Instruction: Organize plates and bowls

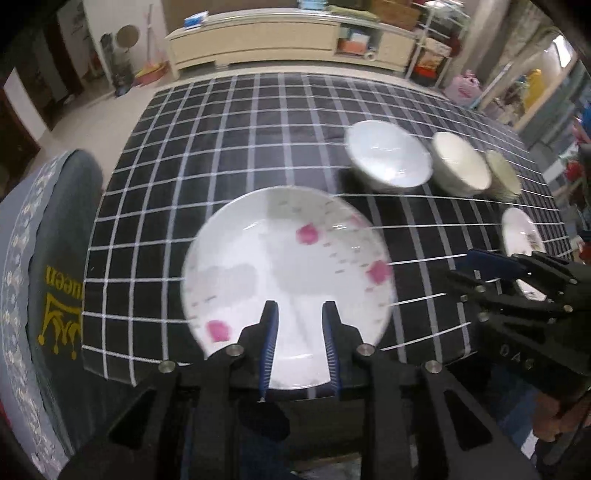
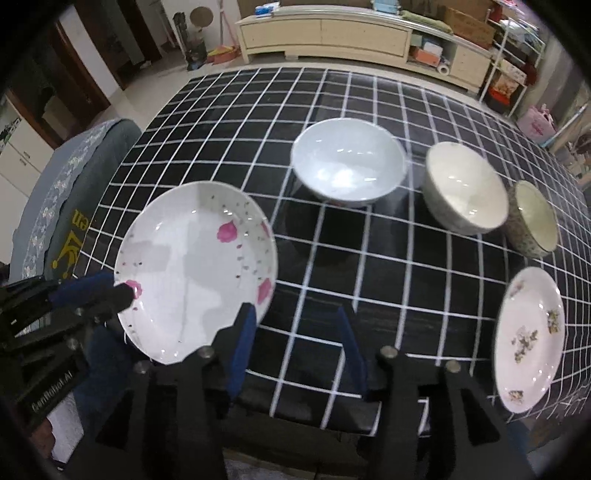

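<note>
A white plate with pink flowers [image 1: 284,273] [image 2: 195,269] lies near the table's front left edge. My left gripper [image 1: 300,306] is open, its fingers standing over the plate's near rim; in the right wrist view it [image 2: 110,291] reaches the plate's left rim. My right gripper [image 2: 295,314] is open and empty above the cloth to the right of that plate; it also shows in the left wrist view [image 1: 480,266]. A large white bowl [image 2: 347,162] [image 1: 388,155], a cream bowl [image 2: 463,188] [image 1: 461,164] and a small patterned bowl [image 2: 532,218] [image 1: 504,177] stand in a row. A smaller floral plate [image 2: 528,339] [image 1: 522,236] lies at the front right.
The table has a black cloth with a white grid [image 2: 332,258]. A chair with a grey-blue cover [image 1: 48,258] [image 2: 70,177] stands at the table's left side. A cream cabinet [image 2: 351,33] and shelves stand beyond the far edge.
</note>
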Demonstrator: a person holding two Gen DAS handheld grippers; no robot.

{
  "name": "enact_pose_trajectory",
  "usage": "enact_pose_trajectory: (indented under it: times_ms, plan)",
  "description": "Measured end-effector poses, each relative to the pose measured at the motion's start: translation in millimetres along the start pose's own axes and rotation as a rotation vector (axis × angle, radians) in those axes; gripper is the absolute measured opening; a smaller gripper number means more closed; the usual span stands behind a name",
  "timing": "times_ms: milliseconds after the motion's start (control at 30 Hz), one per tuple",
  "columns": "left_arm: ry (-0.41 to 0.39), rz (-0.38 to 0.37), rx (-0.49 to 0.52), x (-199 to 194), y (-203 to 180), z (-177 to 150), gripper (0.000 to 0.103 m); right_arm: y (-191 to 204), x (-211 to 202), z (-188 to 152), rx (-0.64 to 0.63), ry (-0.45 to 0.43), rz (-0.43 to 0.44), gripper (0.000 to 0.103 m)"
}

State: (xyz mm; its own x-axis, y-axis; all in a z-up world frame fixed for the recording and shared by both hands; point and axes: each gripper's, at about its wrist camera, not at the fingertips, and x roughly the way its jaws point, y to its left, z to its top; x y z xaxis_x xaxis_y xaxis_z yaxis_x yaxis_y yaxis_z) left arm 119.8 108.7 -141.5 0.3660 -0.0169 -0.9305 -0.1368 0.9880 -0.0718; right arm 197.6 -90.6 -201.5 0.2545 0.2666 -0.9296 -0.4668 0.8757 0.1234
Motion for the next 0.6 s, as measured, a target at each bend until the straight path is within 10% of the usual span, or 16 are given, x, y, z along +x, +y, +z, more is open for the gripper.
enact_pose_trajectory:
  times_ms: [600]
  plan:
    - [-0.018,-0.125,0.133,-7,-138,28,0.032,-126,-60,-26,0.154,-0.075,-0.080,0.053]
